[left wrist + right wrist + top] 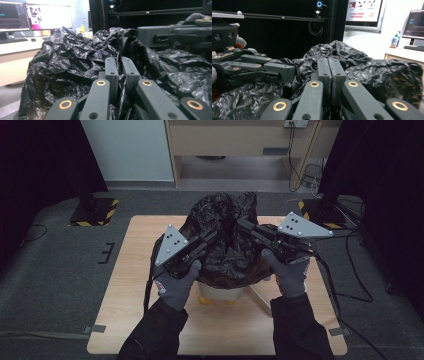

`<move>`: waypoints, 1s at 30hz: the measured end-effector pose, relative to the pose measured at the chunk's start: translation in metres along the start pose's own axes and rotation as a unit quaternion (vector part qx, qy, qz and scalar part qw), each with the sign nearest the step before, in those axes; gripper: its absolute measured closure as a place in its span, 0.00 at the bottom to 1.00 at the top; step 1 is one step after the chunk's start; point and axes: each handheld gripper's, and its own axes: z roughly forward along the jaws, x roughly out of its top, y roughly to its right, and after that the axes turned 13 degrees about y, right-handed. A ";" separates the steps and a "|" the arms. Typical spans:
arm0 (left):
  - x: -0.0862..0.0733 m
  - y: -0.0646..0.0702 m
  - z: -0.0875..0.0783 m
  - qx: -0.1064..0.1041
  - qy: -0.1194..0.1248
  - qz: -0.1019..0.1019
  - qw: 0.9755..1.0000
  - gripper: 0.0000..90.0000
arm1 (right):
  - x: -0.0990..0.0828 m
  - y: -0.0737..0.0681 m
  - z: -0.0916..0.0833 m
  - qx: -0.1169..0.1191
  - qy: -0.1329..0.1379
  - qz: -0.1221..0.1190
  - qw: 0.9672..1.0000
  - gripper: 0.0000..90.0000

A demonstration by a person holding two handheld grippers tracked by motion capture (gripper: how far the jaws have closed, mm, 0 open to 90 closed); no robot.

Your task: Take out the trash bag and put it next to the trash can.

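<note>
Both pinching the black plastic bag: left gripper nipping a fold between near-closed fingers, right gripper pressed together on film; bag bunched just beyond fingertips, over a white bin.

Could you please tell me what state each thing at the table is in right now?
Black plastic bag: crumpled, bunched up over the white bin, pinched from both sides.
White bin: upright on the table, mostly covered by the bag.
Left tongs: shut on the bag's film.
Right tongs: shut, bag film at their base.
</note>
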 end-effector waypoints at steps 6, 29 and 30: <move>0.001 0.004 0.003 -0.008 0.005 0.002 1.000 0.94 | 0.001 -0.005 0.006 0.021 -0.001 0.000 1.000 0.99; -0.002 0.005 0.012 -0.052 -0.015 -0.006 0.999 0.63 | -0.004 -0.012 0.019 0.034 -0.016 0.001 0.999 0.99; -0.002 0.005 0.013 -0.049 -0.016 -0.003 0.999 0.62 | -0.004 -0.012 0.019 0.036 -0.016 0.003 0.999 0.99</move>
